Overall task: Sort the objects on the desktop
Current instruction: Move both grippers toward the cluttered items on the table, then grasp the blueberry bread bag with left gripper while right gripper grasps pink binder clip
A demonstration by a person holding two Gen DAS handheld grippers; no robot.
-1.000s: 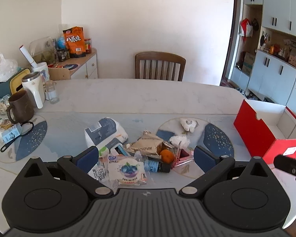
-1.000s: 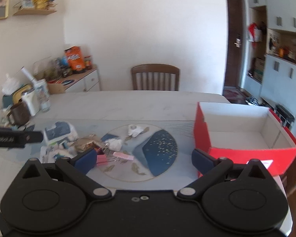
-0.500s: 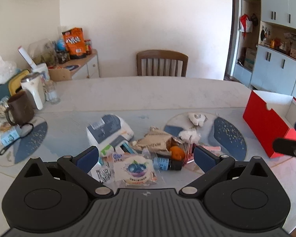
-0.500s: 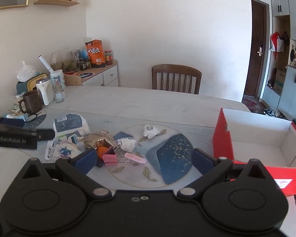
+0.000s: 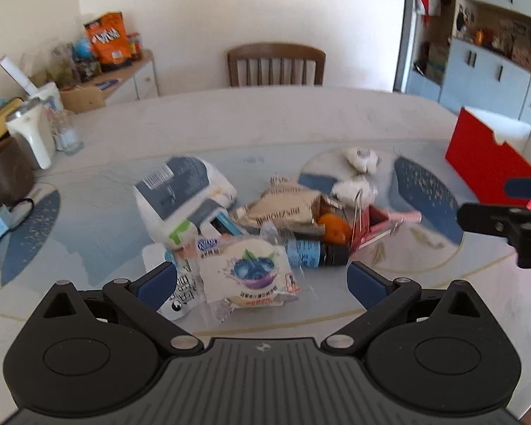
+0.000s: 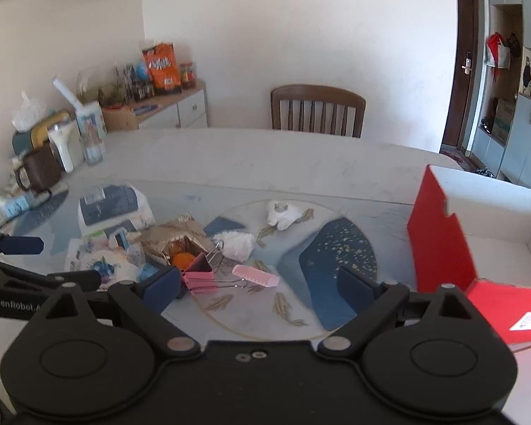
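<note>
**Asker:** On the table, what sits ahead of your two tongs?

**Describer:** Your left tongs [image 5: 262, 279] hang above the near edge of a heap of small things on the pale table [image 5: 265, 120]. Their blue pads stand wide apart with nothing pinched. Between and just beyond the pads lies a round snack packet [image 5: 247, 276] with a blueberry picture. Behind it is a small blue-labelled bottle [image 5: 313, 253] on its side, touching an orange fruit [image 5: 332, 228]. To the left is a white and grey tissue pack [image 5: 180, 194]; a crumpled tan packet [image 5: 283, 209] lies behind the fruit.

**Asker:** And your right tongs?

**Describer:** Your right tongs [image 6: 258, 287] are spread too, though their jaws have just been closing a little, with nothing pressed between them. The left pad is just beside a pink binder clip [image 6: 200, 274]. A pink comb [image 6: 255, 276] lies flat in the gap ahead, on a round placemat [image 6: 336, 262] with blue shapes. Two white fluffy toys [image 6: 283, 212] rest further back on that mat.

**Asker:** Where is the container?

**Describer:** A red box [image 6: 442, 248] with a white inside stands open at the table's right end, well apart from the heap. Its red flap lies folded out towards you.

**Asker:** Anything else?

**Describer:** A brown mug [image 5: 7, 177] and a white kettle [image 5: 32, 131] stand at the far left. A wooden chair [image 5: 276, 65] is pushed up to the far side. This view is somewhat blurred.
</note>
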